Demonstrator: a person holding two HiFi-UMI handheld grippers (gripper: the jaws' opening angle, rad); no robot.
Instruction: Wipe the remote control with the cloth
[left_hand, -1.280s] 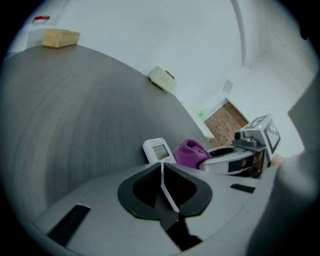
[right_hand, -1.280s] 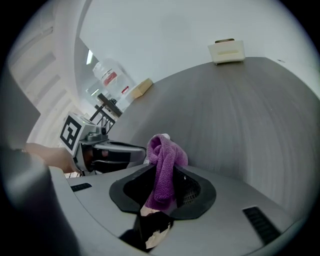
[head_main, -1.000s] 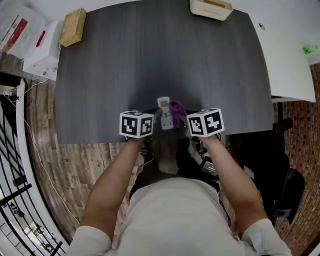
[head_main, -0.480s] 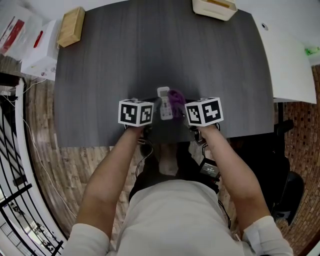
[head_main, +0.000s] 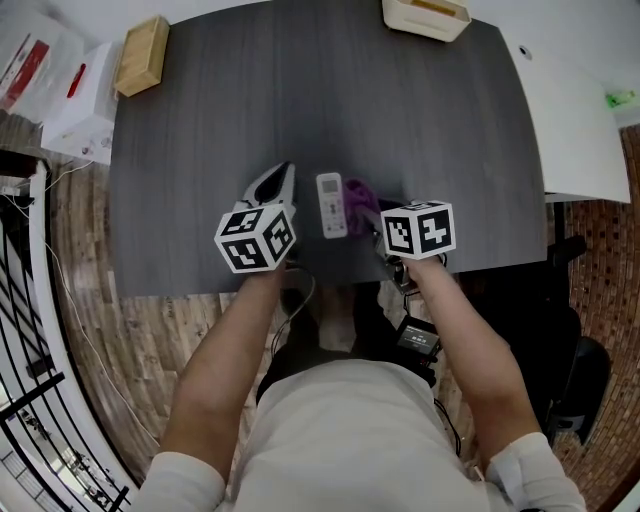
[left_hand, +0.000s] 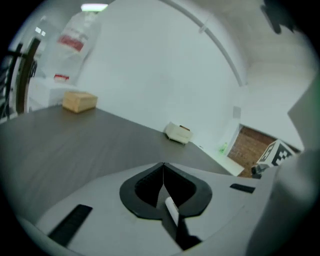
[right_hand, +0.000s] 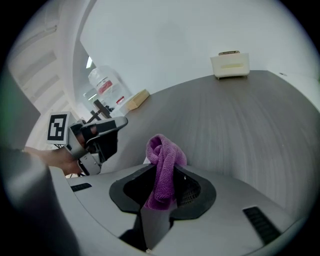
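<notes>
A white remote control (head_main: 330, 205) lies flat on the dark grey table (head_main: 330, 90), near its front edge. Just right of it is a bunched purple cloth (head_main: 359, 195), and my right gripper (head_main: 373, 217) is shut on it. The right gripper view shows the cloth (right_hand: 163, 165) pinched between the jaws and bulging above them. My left gripper (head_main: 280, 178) hovers to the left of the remote, apart from it, and is raised off the table. Its jaws (left_hand: 163, 166) are shut with nothing between them. The remote is not visible in the left gripper view.
A wooden block (head_main: 145, 53) sits at the table's back left corner and a cream box (head_main: 422, 14) at the back edge. White boxes (head_main: 75, 95) stand off to the left, and a white tabletop (head_main: 575, 120) adjoins on the right. The table's front edge runs just below the grippers.
My left gripper has risen and swung left and farther over the table, away from the remote. The right gripper with the cloth has barely shifted.
</notes>
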